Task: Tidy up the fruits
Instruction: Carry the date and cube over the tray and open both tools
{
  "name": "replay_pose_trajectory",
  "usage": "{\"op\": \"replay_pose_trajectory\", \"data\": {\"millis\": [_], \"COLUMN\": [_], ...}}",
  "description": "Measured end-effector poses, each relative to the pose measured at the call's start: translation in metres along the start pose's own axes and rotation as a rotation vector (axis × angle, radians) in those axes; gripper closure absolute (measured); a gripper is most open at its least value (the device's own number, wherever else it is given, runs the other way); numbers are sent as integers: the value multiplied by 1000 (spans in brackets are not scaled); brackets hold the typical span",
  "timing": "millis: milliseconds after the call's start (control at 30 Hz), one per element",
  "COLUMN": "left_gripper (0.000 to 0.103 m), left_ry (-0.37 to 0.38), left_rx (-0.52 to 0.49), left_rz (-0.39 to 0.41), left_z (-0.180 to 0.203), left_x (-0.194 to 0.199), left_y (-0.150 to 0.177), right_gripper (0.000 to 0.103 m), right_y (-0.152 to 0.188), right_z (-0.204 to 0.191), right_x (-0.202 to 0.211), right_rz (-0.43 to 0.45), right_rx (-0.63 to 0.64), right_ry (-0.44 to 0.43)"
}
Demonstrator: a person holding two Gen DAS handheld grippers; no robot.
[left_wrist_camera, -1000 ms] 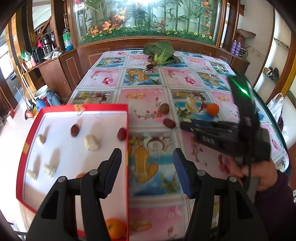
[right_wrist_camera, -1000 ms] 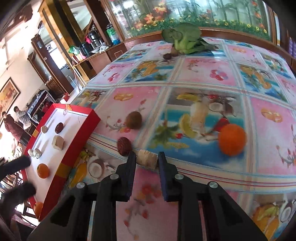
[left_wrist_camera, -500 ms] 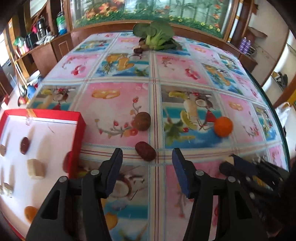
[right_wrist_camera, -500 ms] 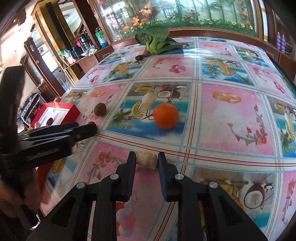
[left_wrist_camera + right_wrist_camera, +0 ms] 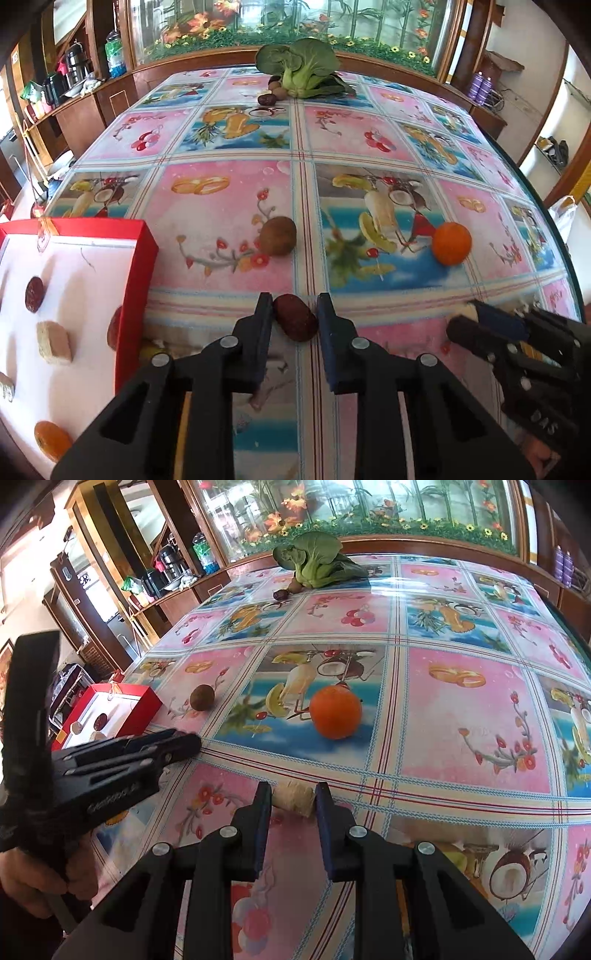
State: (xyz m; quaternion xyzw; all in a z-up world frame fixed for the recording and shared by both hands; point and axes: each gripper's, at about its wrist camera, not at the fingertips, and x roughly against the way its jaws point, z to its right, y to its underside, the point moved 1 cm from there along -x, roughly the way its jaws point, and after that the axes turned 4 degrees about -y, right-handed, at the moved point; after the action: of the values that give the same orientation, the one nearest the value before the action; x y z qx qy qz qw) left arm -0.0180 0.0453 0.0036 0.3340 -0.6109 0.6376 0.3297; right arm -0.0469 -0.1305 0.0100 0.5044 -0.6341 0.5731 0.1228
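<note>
Our left gripper [image 5: 294, 316] clamps a dark red date [image 5: 295, 317] just right of the red tray [image 5: 135, 291]; our right gripper [image 5: 293, 798] pinches a pale cut chunk [image 5: 293, 798], the orange [image 5: 335, 712] ahead.

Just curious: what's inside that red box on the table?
The red box holds dark red dates, pale cut chunks and an orange fruit. Its left part is out of frame.

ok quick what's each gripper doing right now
left gripper: closed on the date
right gripper: closed on the pale chunk
</note>
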Motion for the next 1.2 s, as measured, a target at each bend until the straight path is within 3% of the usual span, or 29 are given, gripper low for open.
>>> {"op": "replay_pose_trajectory", "data": {"millis": [167, 367, 467, 600, 867, 1200], "left_gripper": [77, 77, 77, 77, 77, 77], "left_ry": [19, 36, 30, -8, -132, -224], "left_rx": [-13, -34, -28, 2, 98, 202], "left_rz": [36, 104, 146, 195, 271, 281], "left_z": [3, 1, -10, -36, -99, -161], "left_x": [27, 70, 93, 118, 145, 147], "left_y": [18, 41, 51, 62, 78, 97], "right_gripper": [81, 81, 81, 81, 81, 81], "right_y": [-1, -5, -6, -5, 3, -2], "right_z": [-1, -4, -4, -10, -79, -166], "right_x": [0, 12, 15, 15, 14, -6], "right_rz": [24, 130, 166, 178, 198, 149], "right_rx": [12, 36, 26, -26, -9, 125], "right_ry": [7, 29, 40, -11, -167, -240]}}
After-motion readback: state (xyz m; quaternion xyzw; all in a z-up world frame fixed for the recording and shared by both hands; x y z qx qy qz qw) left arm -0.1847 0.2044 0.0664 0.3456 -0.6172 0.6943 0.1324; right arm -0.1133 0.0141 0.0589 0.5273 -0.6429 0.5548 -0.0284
